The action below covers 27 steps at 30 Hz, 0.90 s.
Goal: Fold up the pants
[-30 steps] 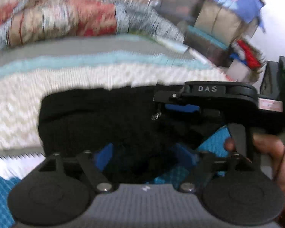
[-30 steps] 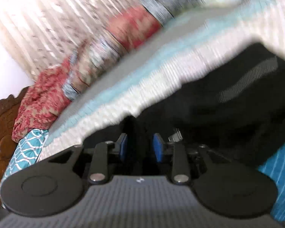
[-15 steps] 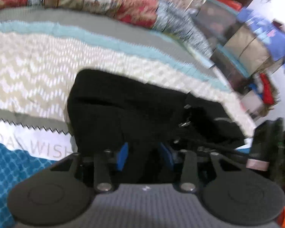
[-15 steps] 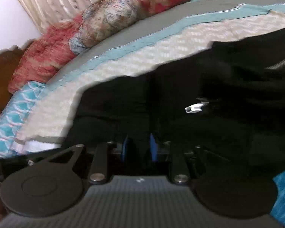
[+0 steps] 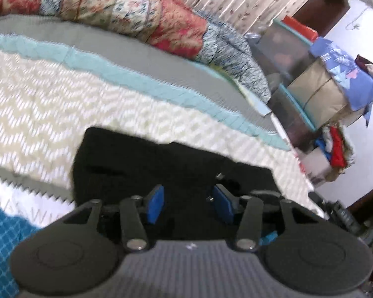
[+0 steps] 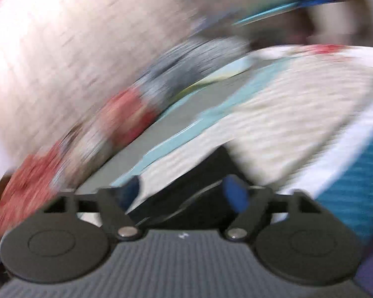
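Left wrist view: my left gripper (image 5: 185, 202) hangs over the black pants (image 5: 146, 164), which lie folded in a compact block on the cream zigzag bedspread (image 5: 37, 99). Its blue pads (image 5: 155, 203) have just been opening a little and stand apart with the dark cloth seen behind the gap; I see nothing pinched. A patchwork quilt (image 5: 126, 10) is bunched along the far side of the bed, and stacked boxes (image 5: 318, 92) stand beyond the bed's end.

Right wrist view: heavily blurred. My right gripper (image 6: 184, 193) has just been opening and its jaws are spread wide, nothing pinched. A corner of the black pants (image 6: 199, 186) shows between the fingers, resting on the same bedspread (image 6: 286, 124)
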Each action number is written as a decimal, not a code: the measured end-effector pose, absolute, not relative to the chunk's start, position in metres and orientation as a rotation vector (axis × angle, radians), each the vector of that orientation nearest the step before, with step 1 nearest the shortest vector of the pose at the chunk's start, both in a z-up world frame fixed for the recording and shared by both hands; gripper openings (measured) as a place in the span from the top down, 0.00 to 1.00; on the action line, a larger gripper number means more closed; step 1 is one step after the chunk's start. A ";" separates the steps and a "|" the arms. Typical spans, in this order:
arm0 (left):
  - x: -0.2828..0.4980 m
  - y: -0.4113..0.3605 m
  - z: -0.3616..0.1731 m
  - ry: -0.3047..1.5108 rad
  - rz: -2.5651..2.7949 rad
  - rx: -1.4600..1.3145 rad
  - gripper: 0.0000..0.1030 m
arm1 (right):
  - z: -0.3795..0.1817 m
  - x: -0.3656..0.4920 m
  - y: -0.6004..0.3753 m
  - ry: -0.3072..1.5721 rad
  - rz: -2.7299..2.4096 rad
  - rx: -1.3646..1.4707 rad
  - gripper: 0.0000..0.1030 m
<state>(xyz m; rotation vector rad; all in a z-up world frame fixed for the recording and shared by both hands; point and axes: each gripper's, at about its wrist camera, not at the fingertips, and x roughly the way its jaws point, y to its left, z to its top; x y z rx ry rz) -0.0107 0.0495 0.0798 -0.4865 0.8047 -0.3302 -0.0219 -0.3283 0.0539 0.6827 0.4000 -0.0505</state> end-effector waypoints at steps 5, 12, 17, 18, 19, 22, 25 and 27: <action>0.013 0.002 0.100 0.827 -0.404 -0.393 0.50 | 0.006 -0.002 -0.377 0.478 -0.107 0.962 0.13; 0.041 -0.074 0.119 0.853 -0.459 -0.256 0.22 | 0.009 0.014 -0.328 0.603 0.016 0.773 0.78; 0.065 -0.125 0.127 0.903 -0.459 -0.169 0.01 | 0.053 0.001 -0.260 0.487 0.049 0.302 0.79; 0.068 -0.134 0.127 0.912 -0.466 -0.151 0.00 | 0.050 0.006 -0.254 0.473 0.059 0.232 0.79; 0.071 -0.144 0.126 0.922 -0.475 -0.125 0.00 | 0.050 0.004 -0.246 0.459 0.074 0.167 0.80; 0.077 -0.171 0.117 0.963 -0.466 -0.012 0.00 | 0.051 -0.004 -0.226 0.418 0.105 0.015 0.80; 0.078 -0.181 0.105 0.963 -0.437 0.091 0.21 | 0.053 -0.011 -0.205 0.368 0.143 -0.111 0.80; 0.081 -0.175 0.098 0.998 -0.428 0.109 0.74 | 0.054 -0.020 -0.193 0.337 0.176 -0.166 0.79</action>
